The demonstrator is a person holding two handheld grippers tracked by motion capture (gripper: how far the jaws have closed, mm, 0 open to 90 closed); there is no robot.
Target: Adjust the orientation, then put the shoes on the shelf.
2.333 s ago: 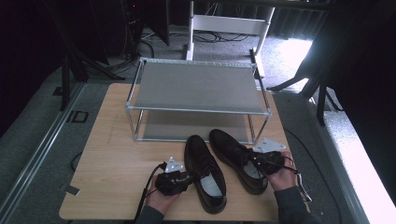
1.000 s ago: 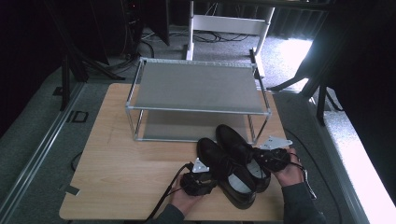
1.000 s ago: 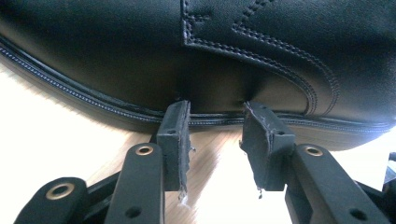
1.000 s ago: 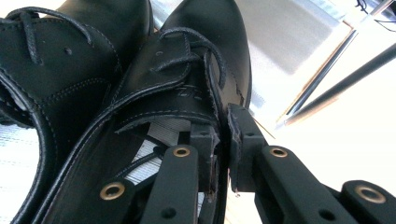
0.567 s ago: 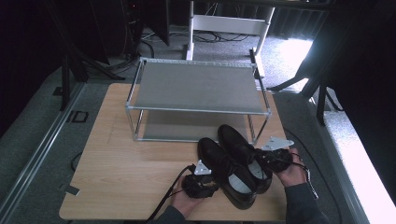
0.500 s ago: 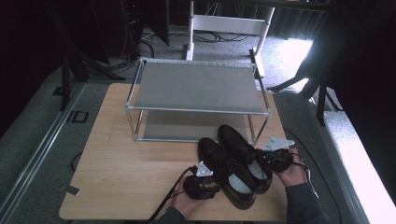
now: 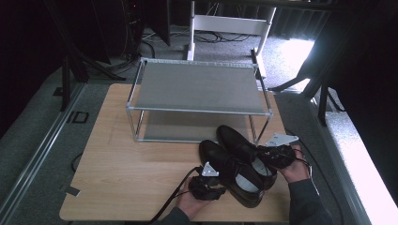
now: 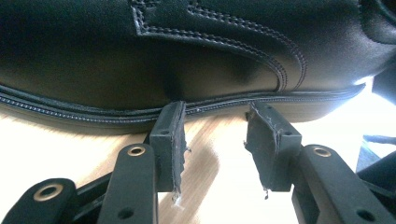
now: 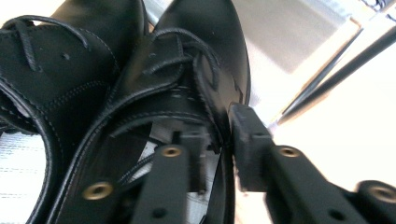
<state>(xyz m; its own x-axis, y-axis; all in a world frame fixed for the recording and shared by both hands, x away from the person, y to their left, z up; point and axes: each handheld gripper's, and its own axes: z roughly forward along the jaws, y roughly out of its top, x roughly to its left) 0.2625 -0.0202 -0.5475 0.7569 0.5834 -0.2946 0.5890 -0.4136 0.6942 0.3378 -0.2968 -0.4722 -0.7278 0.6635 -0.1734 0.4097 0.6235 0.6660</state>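
Two black lace-up shoes lie side by side on the wooden table (image 7: 131,178), toes toward the rack. My left gripper (image 7: 217,190) is low beside the left shoe (image 7: 230,171). Its jaws have been opening and stand open (image 8: 215,126), tips at the sole edge of that shoe (image 8: 187,46), nothing between them. My right gripper (image 7: 270,157) is at the right shoe (image 7: 239,143). Its jaws (image 9: 222,130) have just been opening. One jaw is inside the shoe's (image 9: 196,56) mouth and the other outside, with the side wall between them, loosely.
A two-tier metal shoe rack (image 7: 199,86) stands at the table's back, both shelves bare, its front right leg close to the right shoe's toe. Bare table lies to the left of the shoes. A white frame (image 7: 230,21) stands on the floor behind.
Both shoes slid to the right with the grippers, then stayed put. The left gripper has drawn back a little from the left shoe. The right hand has hardly moved.
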